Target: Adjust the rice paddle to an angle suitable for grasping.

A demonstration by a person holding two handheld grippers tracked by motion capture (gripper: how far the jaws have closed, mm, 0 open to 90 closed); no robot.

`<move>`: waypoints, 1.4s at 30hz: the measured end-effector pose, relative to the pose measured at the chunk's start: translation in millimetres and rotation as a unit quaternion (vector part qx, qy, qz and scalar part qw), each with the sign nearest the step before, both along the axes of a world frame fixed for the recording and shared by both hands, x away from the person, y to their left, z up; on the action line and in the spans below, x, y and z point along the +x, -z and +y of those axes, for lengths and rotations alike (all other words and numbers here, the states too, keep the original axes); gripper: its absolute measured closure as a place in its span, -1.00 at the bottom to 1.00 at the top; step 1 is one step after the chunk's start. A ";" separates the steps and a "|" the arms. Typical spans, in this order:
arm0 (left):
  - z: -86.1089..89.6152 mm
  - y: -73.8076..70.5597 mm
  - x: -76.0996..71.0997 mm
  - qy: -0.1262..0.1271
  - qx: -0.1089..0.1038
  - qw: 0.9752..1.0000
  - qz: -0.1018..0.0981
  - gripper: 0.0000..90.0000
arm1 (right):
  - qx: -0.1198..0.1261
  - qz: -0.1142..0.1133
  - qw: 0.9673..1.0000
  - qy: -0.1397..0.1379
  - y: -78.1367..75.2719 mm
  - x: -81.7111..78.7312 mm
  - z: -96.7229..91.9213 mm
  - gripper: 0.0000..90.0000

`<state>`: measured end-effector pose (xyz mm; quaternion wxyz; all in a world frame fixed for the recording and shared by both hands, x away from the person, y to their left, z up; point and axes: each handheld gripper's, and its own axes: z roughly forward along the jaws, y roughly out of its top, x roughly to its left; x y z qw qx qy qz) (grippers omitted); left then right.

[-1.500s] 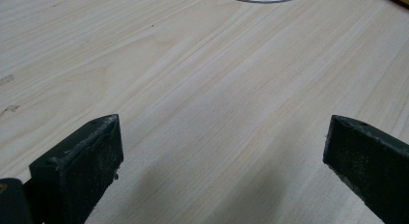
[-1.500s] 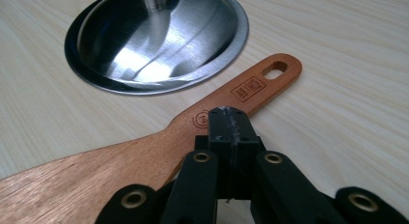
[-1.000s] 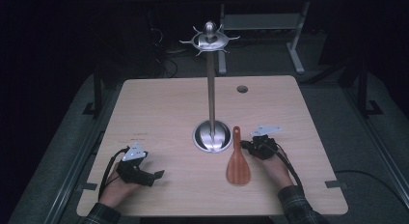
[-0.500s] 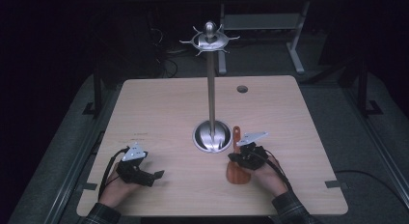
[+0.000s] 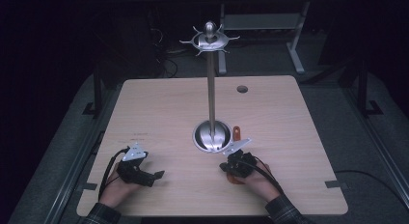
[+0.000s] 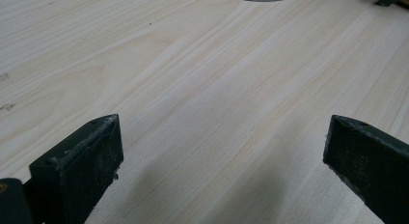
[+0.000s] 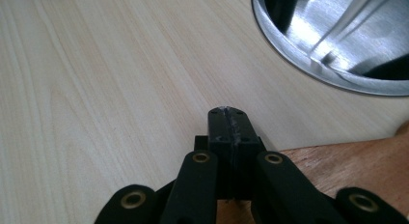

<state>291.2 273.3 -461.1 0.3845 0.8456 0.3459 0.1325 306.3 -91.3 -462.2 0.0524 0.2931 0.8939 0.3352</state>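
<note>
A: Near the front edge of the table [image 5: 159,103], right of centre, the right gripper [image 5: 235,164] has slid in leftward over the last second and now sits over the wooden spatula [image 5: 236,133], which lay clear beside it a moment ago.

B: Has it got hold of anything?

A: No. In the right gripper view its jaws are pressed flat together with nothing between them, and the spatula's blade [image 7: 347,166] lies under and just right of them. I'd judge it's lining up over the blade, not lifting; it would have to open before it could take the spatula.

B: And the other one?

A: The left gripper [image 5: 144,175] has stayed put near the front left, jaws wide apart over bare wood, empty.

B: What can't you tell?

A: From above, the hand and gripper cover most of the spatula; just the handle tip pokes out beside the base of the metal stand [image 5: 211,136]. Whether the shut jaws touch the blade, I can't say.
</note>
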 end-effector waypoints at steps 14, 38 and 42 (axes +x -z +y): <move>1.2 -0.5 0.1 0.000 0.002 1.000 0.000 -1.00 | -0.009 0.010 0.999 0.030 -1.9 -7.6 -23.4 0.99; 0.9 -0.9 -0.8 -0.001 0.004 1.000 -0.001 -1.00 | -0.005 0.014 0.995 0.097 -2.6 -16.7 -81.9 0.99; 0.8 -1.0 -0.9 -0.001 0.004 1.000 -0.001 -1.00 | -0.001 0.015 0.994 0.112 -3.1 -18.4 -92.9 0.99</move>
